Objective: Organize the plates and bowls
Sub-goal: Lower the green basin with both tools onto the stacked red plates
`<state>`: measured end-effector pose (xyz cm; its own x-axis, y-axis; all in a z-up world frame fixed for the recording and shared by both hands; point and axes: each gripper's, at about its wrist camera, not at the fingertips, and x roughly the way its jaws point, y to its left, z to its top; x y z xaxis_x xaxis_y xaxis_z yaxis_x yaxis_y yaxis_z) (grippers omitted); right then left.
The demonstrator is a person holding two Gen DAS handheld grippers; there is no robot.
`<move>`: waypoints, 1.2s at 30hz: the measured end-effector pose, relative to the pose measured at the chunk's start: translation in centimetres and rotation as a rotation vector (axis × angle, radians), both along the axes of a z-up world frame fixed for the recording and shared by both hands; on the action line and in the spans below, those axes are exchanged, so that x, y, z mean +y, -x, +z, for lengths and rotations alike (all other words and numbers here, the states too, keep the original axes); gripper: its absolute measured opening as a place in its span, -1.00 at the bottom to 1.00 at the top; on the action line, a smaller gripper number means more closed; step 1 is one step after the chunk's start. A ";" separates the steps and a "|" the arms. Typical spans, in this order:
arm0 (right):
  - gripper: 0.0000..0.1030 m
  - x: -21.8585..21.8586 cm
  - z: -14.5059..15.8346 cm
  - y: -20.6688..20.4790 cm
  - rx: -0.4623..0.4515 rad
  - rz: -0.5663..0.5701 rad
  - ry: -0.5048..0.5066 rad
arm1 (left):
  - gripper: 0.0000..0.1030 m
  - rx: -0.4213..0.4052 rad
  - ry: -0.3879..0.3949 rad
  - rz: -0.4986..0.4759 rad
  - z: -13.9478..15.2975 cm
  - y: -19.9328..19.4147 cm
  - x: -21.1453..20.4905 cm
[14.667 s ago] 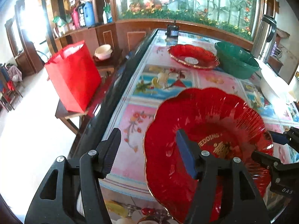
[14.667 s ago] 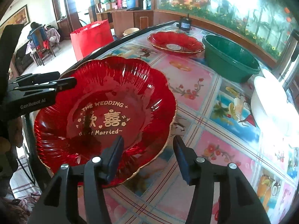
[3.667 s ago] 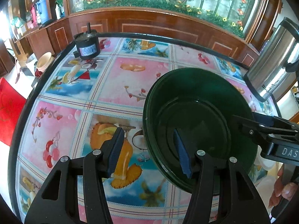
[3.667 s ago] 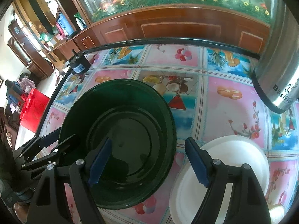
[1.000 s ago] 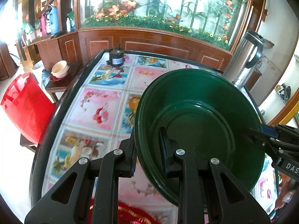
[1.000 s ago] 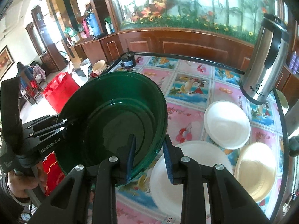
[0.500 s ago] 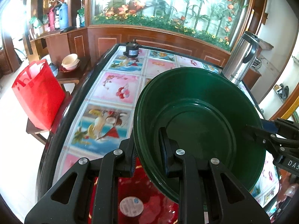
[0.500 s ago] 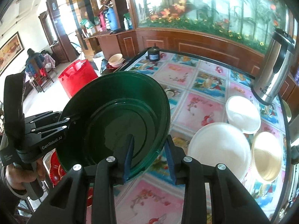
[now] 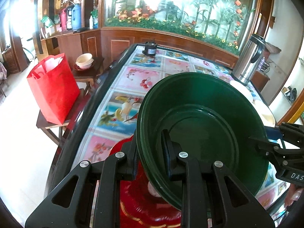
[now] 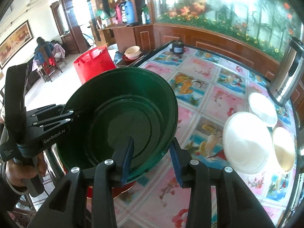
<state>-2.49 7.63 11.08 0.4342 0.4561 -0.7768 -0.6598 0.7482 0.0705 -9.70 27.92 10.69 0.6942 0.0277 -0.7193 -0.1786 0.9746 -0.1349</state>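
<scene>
A large dark green bowl hangs tilted over the near end of the table, above stacked red plates. My left gripper is shut on its rim, one finger inside the bowl and one outside. On the opposite side, my right gripper straddles the green bowl at the rim. Its jaws are opening, and the blue pads stand off the rim. In the right wrist view, the left gripper clamps the far rim, held by a person's hand. The right gripper shows at the bowl's right edge.
White bowls and a tan bowl sit on the table's right side by a steel thermos. A small black device stands at the far end. A red bag rests on a low side table left of the dark table edge.
Both grippers have carried the green bowl back along the table to above the red plates. The right jaws have spread off the rim; the left stays clamped.
</scene>
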 end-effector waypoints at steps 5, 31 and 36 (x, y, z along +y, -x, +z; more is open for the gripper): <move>-0.22 0.7 -1.2 1.1 0.008 0.007 0.005 | -0.60 0.019 0.003 -0.004 -1.2 1.6 0.6; -0.16 4.0 -6.5 2.8 0.098 0.057 0.083 | -0.60 0.097 -0.043 0.052 -6.9 2.4 2.3; -0.14 4.2 -6.7 3.0 0.098 0.065 0.093 | -0.59 0.081 -0.068 0.055 -7.2 2.4 2.1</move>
